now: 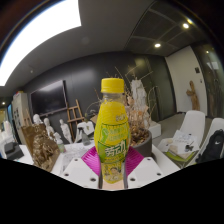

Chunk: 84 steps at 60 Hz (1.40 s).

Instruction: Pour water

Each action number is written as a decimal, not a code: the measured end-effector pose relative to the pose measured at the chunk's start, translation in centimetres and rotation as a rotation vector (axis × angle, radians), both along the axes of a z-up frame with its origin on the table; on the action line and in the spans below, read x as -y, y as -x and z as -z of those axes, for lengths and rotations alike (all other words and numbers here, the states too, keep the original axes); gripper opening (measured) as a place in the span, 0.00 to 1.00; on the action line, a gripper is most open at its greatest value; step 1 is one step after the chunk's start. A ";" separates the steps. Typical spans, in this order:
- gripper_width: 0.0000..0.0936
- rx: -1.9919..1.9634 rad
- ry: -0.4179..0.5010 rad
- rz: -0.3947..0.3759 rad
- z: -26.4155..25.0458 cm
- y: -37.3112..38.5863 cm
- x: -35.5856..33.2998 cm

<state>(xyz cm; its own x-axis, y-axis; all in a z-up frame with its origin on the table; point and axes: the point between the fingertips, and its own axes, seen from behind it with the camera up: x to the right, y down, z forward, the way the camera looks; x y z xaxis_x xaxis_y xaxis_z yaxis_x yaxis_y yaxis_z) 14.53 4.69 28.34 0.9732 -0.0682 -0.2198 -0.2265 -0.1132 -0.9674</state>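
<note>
Dark wall (pixel 90 80), bright ceiling lights (pixel 40 35)

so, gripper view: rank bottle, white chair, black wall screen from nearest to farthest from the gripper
1. Bottle: yellow cap, upright between the fingers of the gripper, pads against its lower part.
2. White chair: beyond the fingers, off to the right of the bottle.
3. Black wall screen: on the dark back wall, left of the bottle, farthest.

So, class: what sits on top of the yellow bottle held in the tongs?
A yellow cap closes the bottle. The tongs grip its lower part, and their pink pads hide the base. Whatever liquid is inside can't be judged.
</note>
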 end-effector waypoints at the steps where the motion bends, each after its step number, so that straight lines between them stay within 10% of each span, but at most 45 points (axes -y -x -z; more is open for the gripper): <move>1: 0.30 0.033 0.008 0.013 0.7 -0.8 0.0; 31: 0.31 0.206 0.290 0.099 22.6 -8.7 2.9; 45: 0.55 0.174 0.297 0.122 22.6 -8.9 3.4; 51: 0.93 0.171 0.364 0.147 22.2 -9.0 5.0; 84: 0.92 0.259 0.458 0.147 8.3 3.1 30.2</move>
